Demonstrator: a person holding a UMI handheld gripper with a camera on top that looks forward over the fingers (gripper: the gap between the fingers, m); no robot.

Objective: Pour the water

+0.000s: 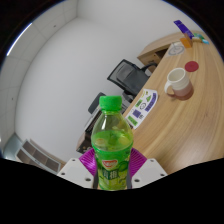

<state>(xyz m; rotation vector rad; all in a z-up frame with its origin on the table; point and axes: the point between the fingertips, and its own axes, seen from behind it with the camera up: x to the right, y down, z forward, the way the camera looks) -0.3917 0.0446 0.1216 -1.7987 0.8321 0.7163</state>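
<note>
A green plastic bottle (111,140) with a green cap and a green label stands upright between my fingers, lifted above the wooden table (160,125). My gripper (111,163) is shut on the bottle, its purple pads (92,158) pressing both sides at the label. Beyond the bottle and to the right, a white mug (178,81) sits on a dark red saucer on the table. The bottle's lower part is hidden below the fingers.
A white and blue-green packet (146,102) lies on the table between the bottle and the mug. Farther back stand a blue object (189,40) and a small box. A black office chair (128,72) stands beside the table, over grey floor.
</note>
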